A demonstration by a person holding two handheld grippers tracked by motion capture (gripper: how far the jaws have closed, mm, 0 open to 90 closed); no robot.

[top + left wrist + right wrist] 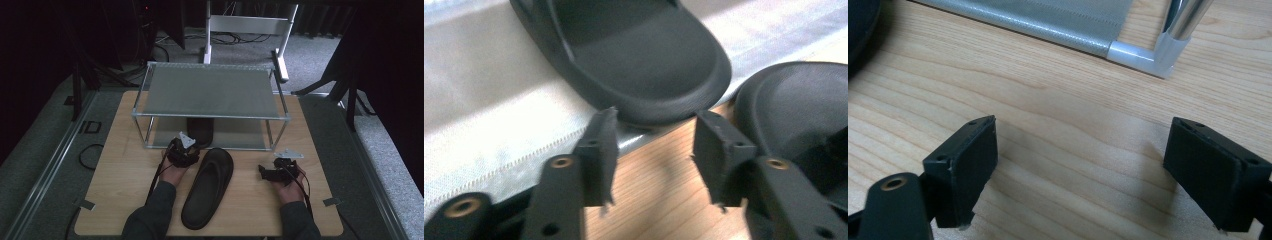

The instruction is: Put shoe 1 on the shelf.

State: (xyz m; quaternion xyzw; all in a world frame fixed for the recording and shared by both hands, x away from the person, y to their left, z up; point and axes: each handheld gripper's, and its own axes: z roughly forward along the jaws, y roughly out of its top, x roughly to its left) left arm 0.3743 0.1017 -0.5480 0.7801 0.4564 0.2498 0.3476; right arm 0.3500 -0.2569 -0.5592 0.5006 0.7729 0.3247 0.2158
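Note:
One black slipper [200,131] lies on the lower shelf of a metal rack [210,90], its rounded end [639,55] reaching over the shelf's front edge. A second black slipper [208,187] lies on the wooden table in front of the rack, seen at the right in the left gripper view [794,110]. My left gripper [191,151] is at the shelf's front edge. Its jaws [656,125] are open just short of the first slipper's end, with nothing pressed between them. My right gripper [264,172] rests to the right of the second slipper, open wide [1083,130] over bare wood.
The rack has two grey mesh shelves on chrome posts; one corner post [1168,45] stands ahead of the right gripper. The wooden table [125,170] ends close behind my forearms. Cables and a white frame [250,25] lie on the floor beyond.

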